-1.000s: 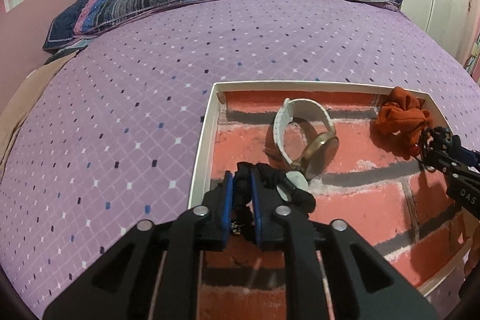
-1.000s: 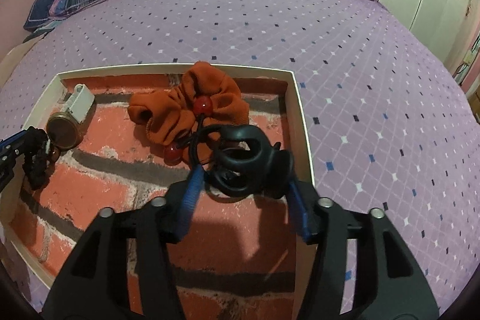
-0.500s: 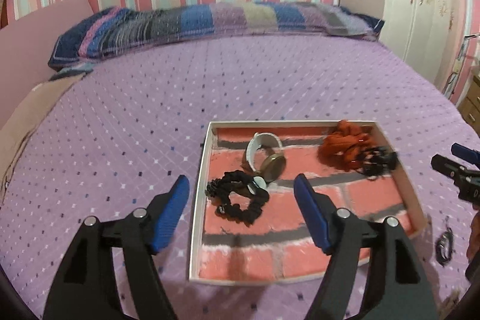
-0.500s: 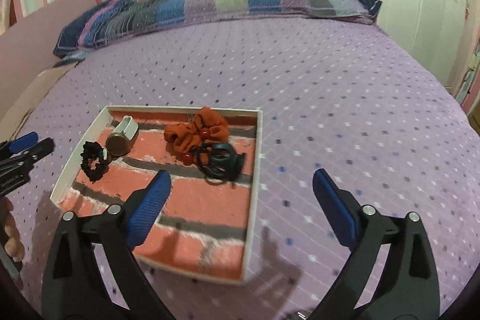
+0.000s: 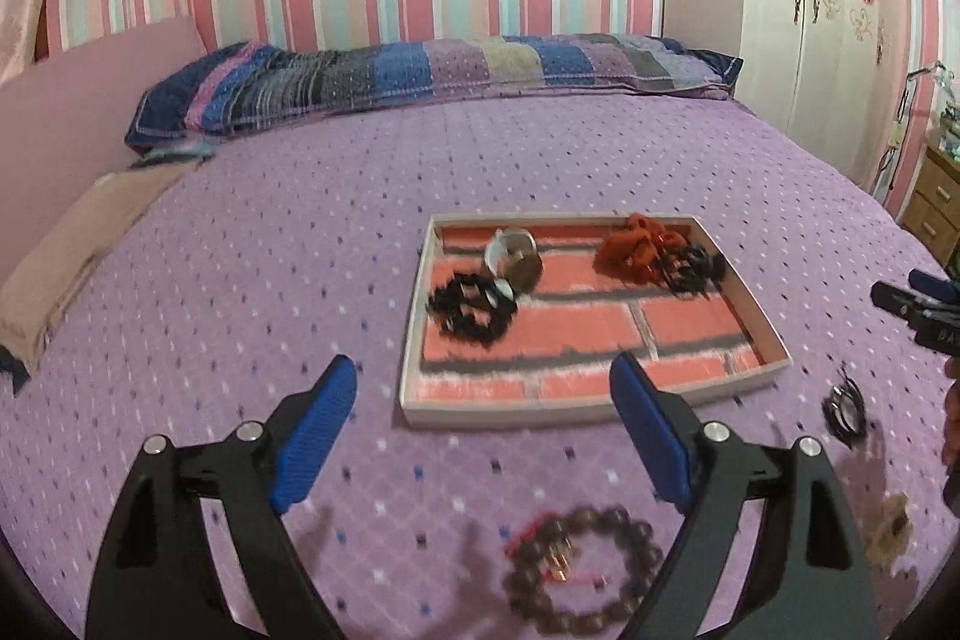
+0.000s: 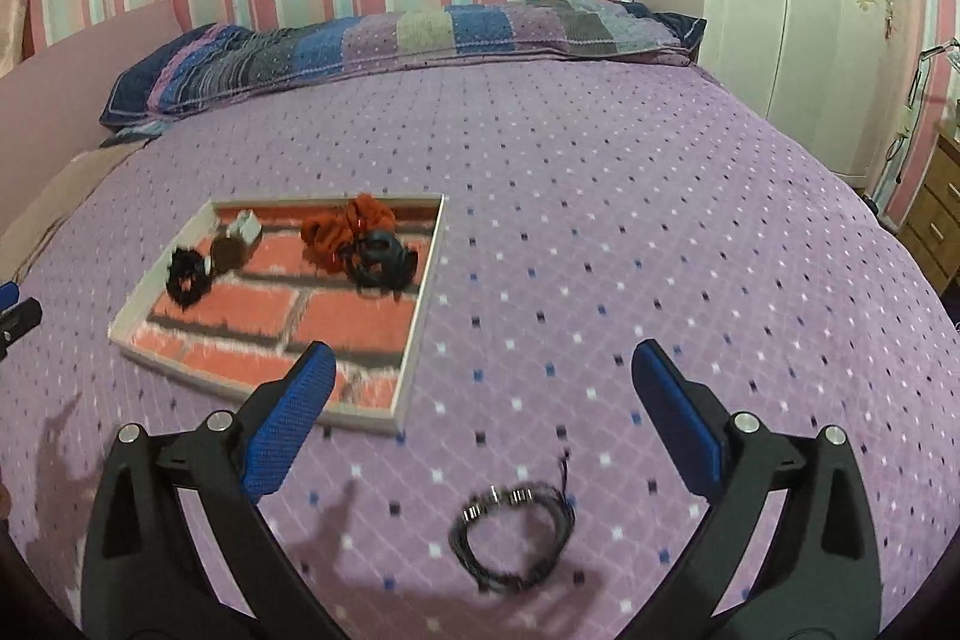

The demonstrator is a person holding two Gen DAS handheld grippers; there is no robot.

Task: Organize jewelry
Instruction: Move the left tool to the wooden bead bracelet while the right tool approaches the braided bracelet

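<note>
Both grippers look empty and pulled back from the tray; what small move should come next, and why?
Probably lower the left gripper onto the brown bead bracelet lying on the bedspread just below its wide-open, empty jaws, which have just been opening. The tray already holds the watch and scrunchies, while this bracelet and the black cord bracelet under the open right gripper remain outside it.

I see a shallow white cardboard tray (image 5: 414,334) on the purple dotted bedspread (image 5: 270,232); brown wooden bead bracelet (image 5: 585,568) before it, black cord bracelet (image 6: 513,535) to its right.
</note>
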